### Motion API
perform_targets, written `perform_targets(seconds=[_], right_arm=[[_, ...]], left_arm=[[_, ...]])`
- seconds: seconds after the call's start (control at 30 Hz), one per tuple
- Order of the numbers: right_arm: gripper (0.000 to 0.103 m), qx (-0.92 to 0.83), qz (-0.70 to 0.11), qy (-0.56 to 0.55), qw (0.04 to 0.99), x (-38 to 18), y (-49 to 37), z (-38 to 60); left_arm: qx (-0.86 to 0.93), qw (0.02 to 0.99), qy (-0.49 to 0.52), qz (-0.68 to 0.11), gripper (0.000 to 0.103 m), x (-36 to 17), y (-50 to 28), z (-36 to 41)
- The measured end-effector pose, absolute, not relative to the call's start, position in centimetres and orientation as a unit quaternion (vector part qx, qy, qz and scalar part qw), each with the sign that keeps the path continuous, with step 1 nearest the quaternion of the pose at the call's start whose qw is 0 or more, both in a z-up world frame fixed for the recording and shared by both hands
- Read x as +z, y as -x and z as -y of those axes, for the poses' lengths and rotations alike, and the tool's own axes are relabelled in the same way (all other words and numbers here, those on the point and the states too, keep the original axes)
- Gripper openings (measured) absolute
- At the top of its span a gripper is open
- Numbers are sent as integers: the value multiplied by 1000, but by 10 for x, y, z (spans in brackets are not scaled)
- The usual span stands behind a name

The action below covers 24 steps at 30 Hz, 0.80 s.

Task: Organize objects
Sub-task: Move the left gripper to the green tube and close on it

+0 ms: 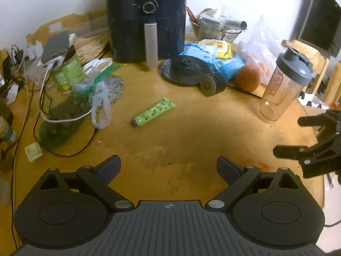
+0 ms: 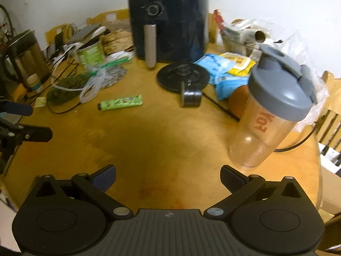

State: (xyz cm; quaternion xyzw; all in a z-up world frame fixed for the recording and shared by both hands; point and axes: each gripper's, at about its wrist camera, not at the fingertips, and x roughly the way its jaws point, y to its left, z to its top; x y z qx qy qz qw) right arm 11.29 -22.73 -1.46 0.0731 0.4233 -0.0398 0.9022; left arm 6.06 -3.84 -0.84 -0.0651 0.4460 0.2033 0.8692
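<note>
Tube (image 1: 153, 112): green, lying flat on the bare wooden table (image 1: 170, 140), mid-table, in front of the fryer. Long axis runs diagonally in the left view, dark cap toward the near left, crimped end toward the far right. In the right view it (image 2: 120, 104) lies almost crosswise, cap to the left.
Tube contact: touched by nothing, well apart from both grippers.
Shaker (image 2: 275, 115): clear bottle with grey lid and red lettering, upright near the table's right edge, just ahead and right of the right gripper.
Left gripper (image 1: 168, 166): jaws wide, nothing between them, over bare tabletop, tilted down toward the table; the tube lies ahead, slightly left of its centre line.
Right gripper (image 2: 168, 178): jaws wide, nothing held, tilted down over the near table. In the left view it (image 1: 296, 136) shows at the right edge.
Fryer (image 1: 147, 17): black, two dials, silver handle, at the back against the wall.
Round black base (image 1: 185, 69): in front of the fryer, right of its handle; a dark plug lies at its near edge.
Orange (image 1: 248, 77): between base and shaker.
Blue and yellow packets (image 1: 213, 52): behind the base.
Green can (image 1: 68, 72): back left, amid cables.
Bagged greens (image 1: 66, 115): left of the tube.
Kettle (image 2: 25, 57): far left in the right view.
</note>
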Motion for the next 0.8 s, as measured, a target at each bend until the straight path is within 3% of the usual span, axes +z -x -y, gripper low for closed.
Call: perform_targets(seconds=[0.8], right_arm=[[103,-22,-415,-92,905,-5,-141,233]], left_arm=[[138,880,26,-453,98,-19,-135,-14]])
